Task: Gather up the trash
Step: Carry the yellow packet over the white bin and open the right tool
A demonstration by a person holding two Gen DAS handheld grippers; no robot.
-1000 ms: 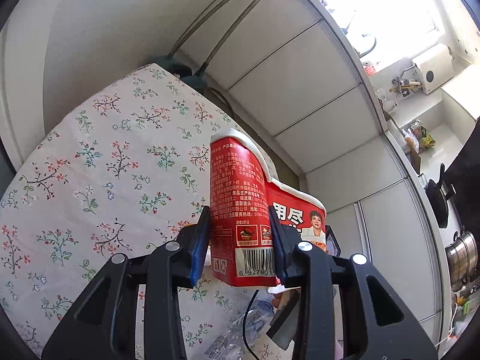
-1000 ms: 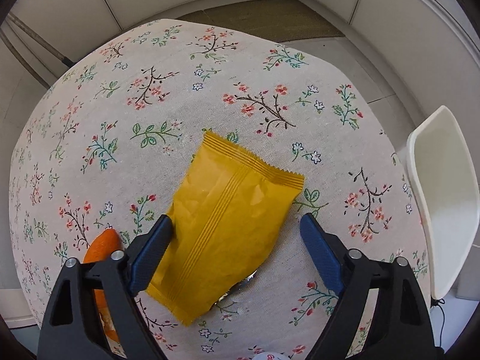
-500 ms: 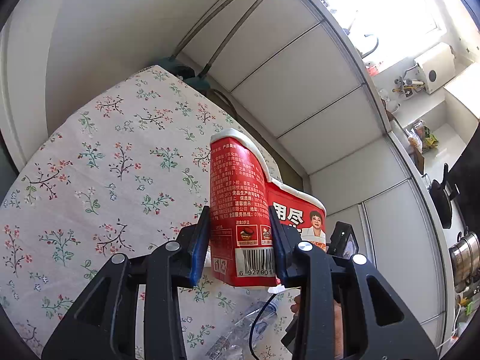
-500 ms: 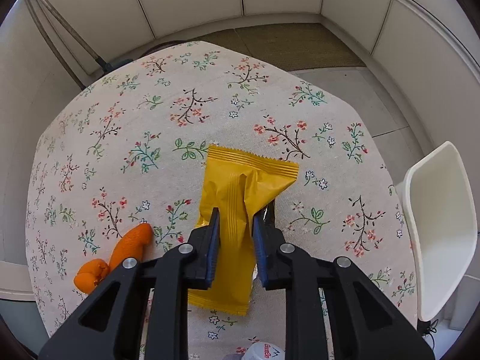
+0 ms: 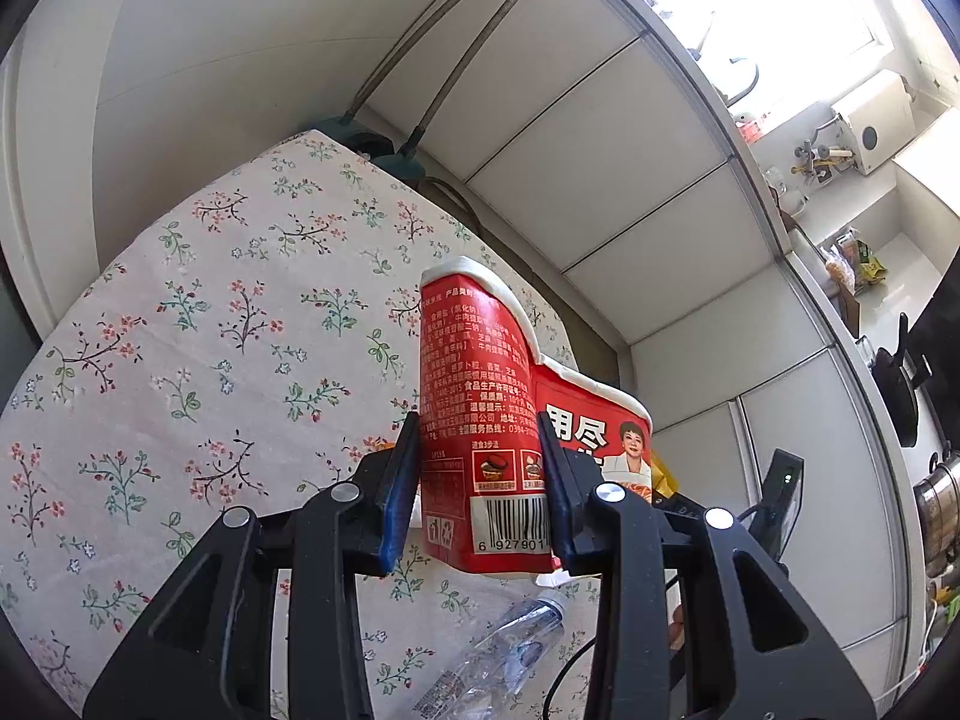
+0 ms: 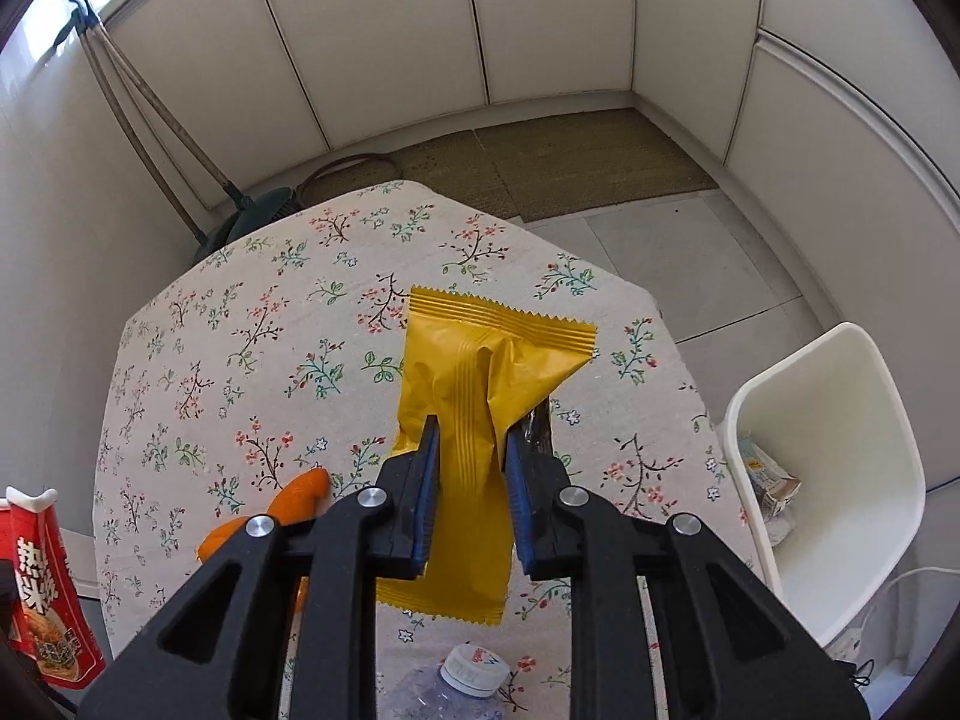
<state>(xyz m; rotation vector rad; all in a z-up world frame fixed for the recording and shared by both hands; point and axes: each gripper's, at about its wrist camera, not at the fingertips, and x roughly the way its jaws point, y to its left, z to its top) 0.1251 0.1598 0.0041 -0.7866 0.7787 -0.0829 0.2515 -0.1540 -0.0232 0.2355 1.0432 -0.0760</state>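
My left gripper (image 5: 477,480) is shut on a crushed red noodle cup (image 5: 480,414), held above the floral tablecloth (image 5: 180,360). The same cup (image 6: 48,588) shows at the lower left of the right wrist view. My right gripper (image 6: 468,474) is shut on a yellow snack wrapper (image 6: 480,372), pinched at its middle and lifted off the table. An orange peel (image 6: 288,510) lies on the tablecloth (image 6: 240,360) left of that gripper. A clear plastic bottle (image 5: 510,648) lies near the table's front edge, its white cap (image 6: 474,669) below the wrapper.
A white bin (image 6: 840,480) with some paper waste inside stands on the floor right of the table. Broom handles (image 6: 150,120) lean on the wall behind the table. A brown mat (image 6: 570,162) covers the floor beyond. A kitchen counter (image 5: 870,276) runs at the far right.
The right gripper closed on the yellow wrapper, which lay flat on the table, and lifted it; the view rose. The left gripper kept still with the cup.
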